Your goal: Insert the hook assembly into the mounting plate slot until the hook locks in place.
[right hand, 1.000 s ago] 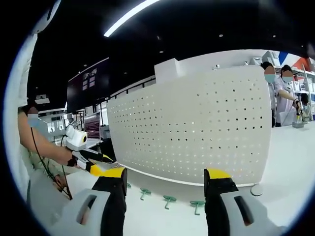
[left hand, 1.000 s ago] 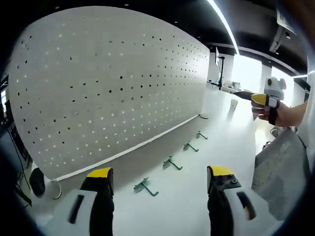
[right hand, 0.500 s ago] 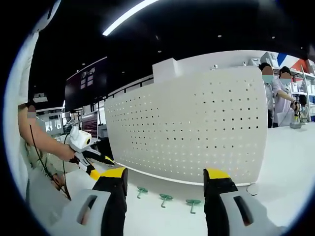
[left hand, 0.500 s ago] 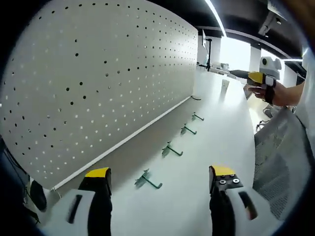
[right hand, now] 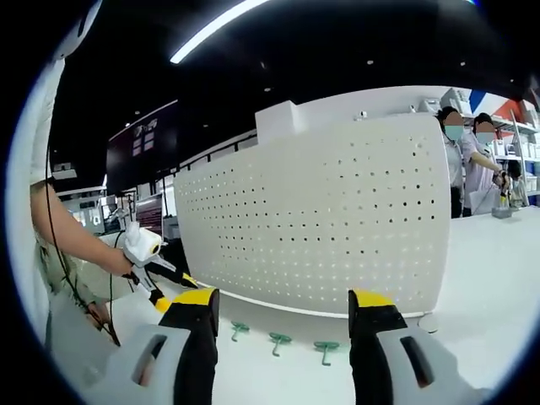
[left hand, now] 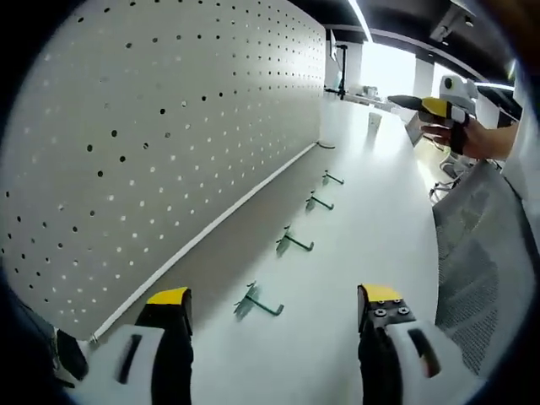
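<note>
My left gripper (left hand: 274, 308) has its yellow-tipped jaws spread wide with nothing between them, and just past them, at 12 o'clock, the nearest green hook (left hand: 257, 301) lies flat on the white table (left hand: 380, 219), with three more hooks (left hand: 293, 242) trailing off toward 1 o'clock along the foot of the upright white pegboard (left hand: 169, 118). My right gripper (right hand: 277, 312) is likewise agape and empty, facing the pegboard (right hand: 321, 228) with three hooks (right hand: 276, 340) on the table between its jaws; in the left gripper view it hangs at 2 o'clock, well clear of the hooks

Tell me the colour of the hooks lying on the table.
Green hooks, clearest in the left gripper view.
</note>
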`<action>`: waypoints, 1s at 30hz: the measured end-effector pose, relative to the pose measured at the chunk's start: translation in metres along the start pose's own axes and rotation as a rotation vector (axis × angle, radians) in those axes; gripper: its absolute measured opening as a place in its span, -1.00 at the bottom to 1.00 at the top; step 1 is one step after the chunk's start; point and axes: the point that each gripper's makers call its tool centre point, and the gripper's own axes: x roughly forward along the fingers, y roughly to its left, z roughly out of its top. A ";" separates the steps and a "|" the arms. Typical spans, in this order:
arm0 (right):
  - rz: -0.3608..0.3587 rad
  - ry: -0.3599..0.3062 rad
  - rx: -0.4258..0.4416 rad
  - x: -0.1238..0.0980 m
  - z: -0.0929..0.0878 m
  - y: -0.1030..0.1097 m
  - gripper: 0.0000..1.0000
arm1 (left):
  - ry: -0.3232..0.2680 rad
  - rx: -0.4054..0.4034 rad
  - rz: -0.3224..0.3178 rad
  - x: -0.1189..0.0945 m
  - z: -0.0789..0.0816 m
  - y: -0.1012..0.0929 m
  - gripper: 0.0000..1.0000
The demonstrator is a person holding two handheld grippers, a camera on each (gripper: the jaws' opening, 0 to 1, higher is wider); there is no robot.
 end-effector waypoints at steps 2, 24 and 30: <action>-0.002 -0.001 0.002 0.000 0.000 -0.001 0.20 | 0.009 0.000 -0.015 0.002 -0.001 0.001 0.65; -0.026 -0.011 0.014 -0.006 0.004 -0.006 0.15 | 0.184 0.197 -0.130 0.022 -0.018 0.002 0.58; -0.030 -0.005 0.021 -0.009 0.001 -0.006 0.15 | 0.219 0.231 -0.159 0.028 -0.022 0.003 0.58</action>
